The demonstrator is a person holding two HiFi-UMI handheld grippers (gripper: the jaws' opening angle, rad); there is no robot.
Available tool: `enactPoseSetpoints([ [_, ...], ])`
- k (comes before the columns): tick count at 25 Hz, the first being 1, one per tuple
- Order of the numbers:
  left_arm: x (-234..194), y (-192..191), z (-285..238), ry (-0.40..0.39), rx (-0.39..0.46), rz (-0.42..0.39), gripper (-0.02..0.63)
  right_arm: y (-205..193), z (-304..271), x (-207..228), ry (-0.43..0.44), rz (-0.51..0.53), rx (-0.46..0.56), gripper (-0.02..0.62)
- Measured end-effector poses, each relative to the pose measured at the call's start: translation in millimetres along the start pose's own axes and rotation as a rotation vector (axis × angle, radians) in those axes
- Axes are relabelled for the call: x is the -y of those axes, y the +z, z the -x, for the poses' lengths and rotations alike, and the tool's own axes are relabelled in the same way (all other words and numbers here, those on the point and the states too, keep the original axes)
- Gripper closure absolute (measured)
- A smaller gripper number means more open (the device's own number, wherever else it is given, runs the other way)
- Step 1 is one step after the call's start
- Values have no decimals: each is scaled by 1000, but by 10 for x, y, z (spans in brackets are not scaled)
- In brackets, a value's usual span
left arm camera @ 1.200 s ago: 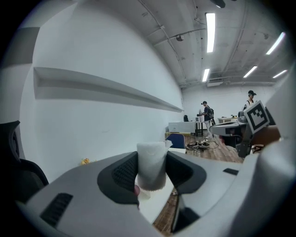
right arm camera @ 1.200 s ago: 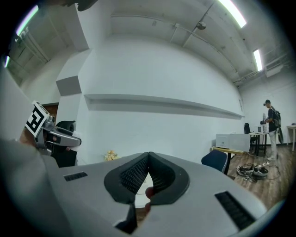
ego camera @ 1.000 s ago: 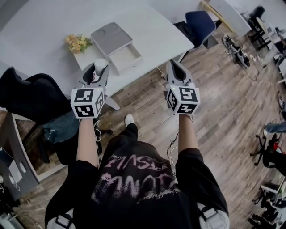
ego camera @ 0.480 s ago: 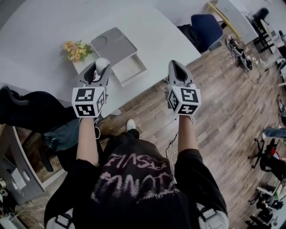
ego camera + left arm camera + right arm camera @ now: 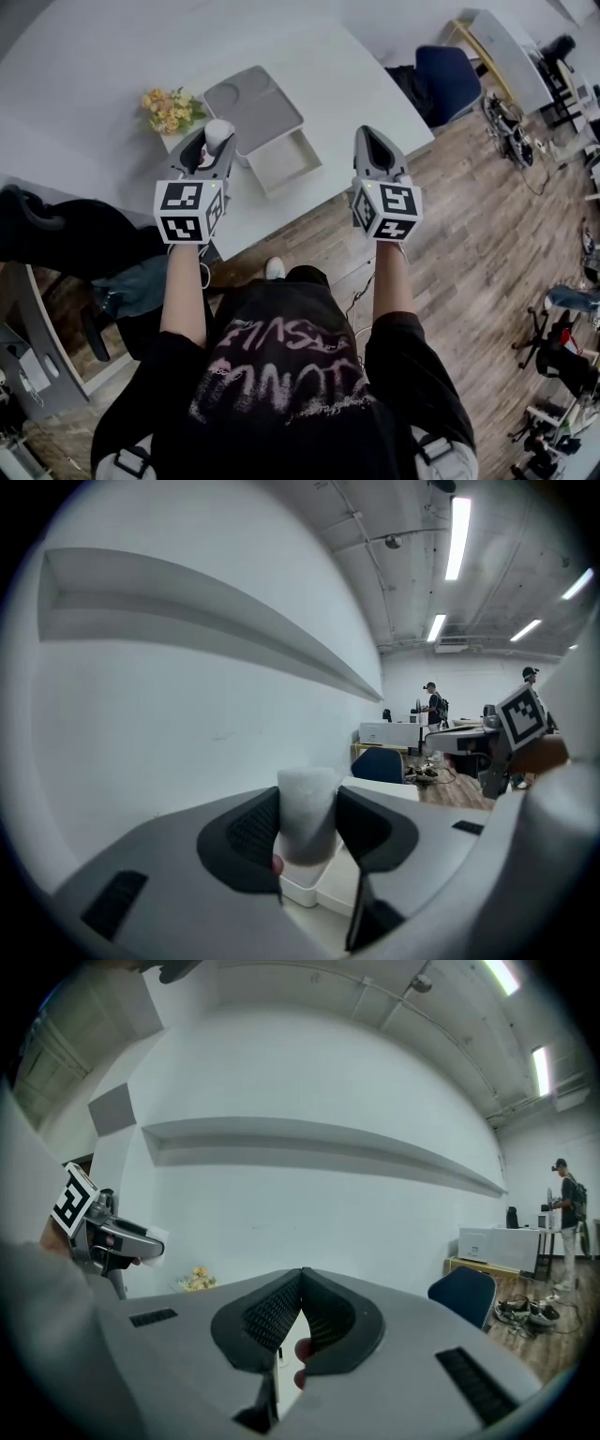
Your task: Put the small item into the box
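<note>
My left gripper is shut on a small white cylindrical item, which stands upright between the jaws in the left gripper view. It hangs over the near part of the white table, just left of the open white box. The box's grey lid lies beside it, farther back. Part of the box shows below the held item. My right gripper is shut with nothing in it, over the table's near right edge; its jaws meet at the tips.
A small bunch of yellow flowers sits on the table left of the lid. A dark chair with clothing stands at the left, a blue chair at the far right. Wood floor lies below.
The table, box and flowers have shifted slightly right and down in the head view as the person moved closer. Both grippers keep their pose; the left still holds the item.
</note>
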State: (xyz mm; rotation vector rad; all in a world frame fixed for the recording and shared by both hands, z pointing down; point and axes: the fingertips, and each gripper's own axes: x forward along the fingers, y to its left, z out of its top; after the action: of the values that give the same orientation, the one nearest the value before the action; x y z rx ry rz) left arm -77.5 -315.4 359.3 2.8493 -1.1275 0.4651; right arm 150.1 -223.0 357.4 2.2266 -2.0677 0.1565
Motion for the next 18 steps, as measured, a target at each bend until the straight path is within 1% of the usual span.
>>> enactPoseSetpoints([
  [7, -163, 66, -57, 26, 13, 21, 423, 101, -219, -35, 23, 8, 7, 586],
  [13, -183, 81, -152, 50, 9, 29, 423, 136, -379, 27, 54, -1, 15, 586],
  [18, -222, 68, -262, 105, -5, 56, 423, 172, -596, 127, 105, -4, 24, 586],
])
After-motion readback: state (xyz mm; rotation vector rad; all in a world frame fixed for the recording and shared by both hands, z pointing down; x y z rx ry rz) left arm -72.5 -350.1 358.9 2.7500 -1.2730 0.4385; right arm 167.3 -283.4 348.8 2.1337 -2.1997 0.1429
